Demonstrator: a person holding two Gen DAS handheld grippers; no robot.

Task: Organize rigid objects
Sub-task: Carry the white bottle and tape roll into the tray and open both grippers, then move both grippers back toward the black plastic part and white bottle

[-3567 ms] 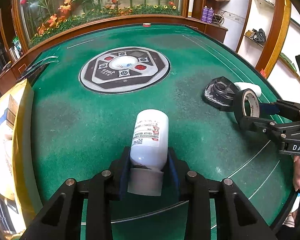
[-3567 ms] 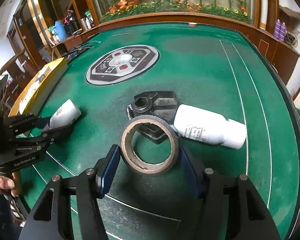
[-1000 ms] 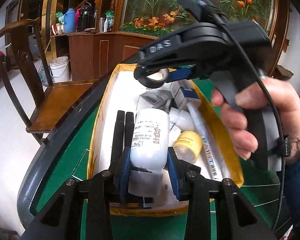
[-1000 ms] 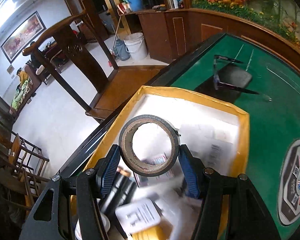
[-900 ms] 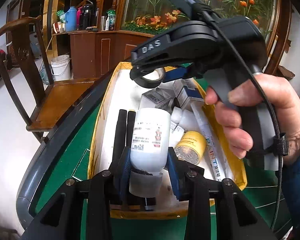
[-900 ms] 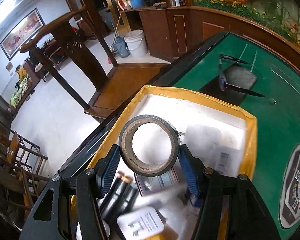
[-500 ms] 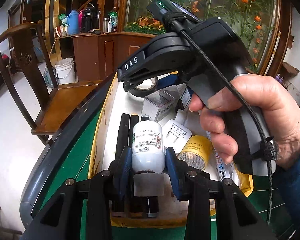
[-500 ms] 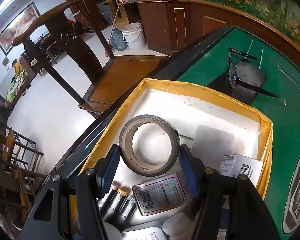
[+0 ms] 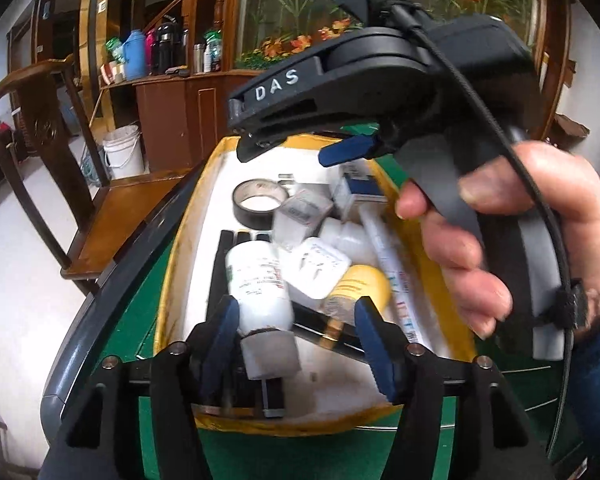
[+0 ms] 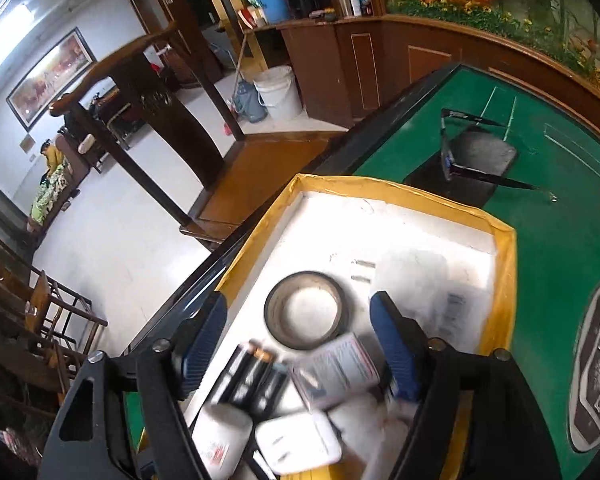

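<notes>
The white bottle (image 9: 260,280) lies in the yellow-rimmed box (image 9: 166,280), across black batteries (image 9: 228,256), its grey cap toward the camera between the widening jaws of the left gripper (image 9: 296,332); the right pad stands clear, the left sits just beside the bottle, so it reads as released. The tape roll (image 10: 305,309) lies flat on the white floor at the box's far end, apart from both pads of the right gripper (image 10: 296,344), whose jaws are also opening around nothing. A small labelled carton (image 10: 336,368) touches the roll's near edge. To finish well, I would lift both grippers straight up, jaws wide, so no pad drags the bottle or nudges the loose pile. Glasses (image 10: 468,152) rest on the green worktop (image 10: 560,216) beyond.
</notes>
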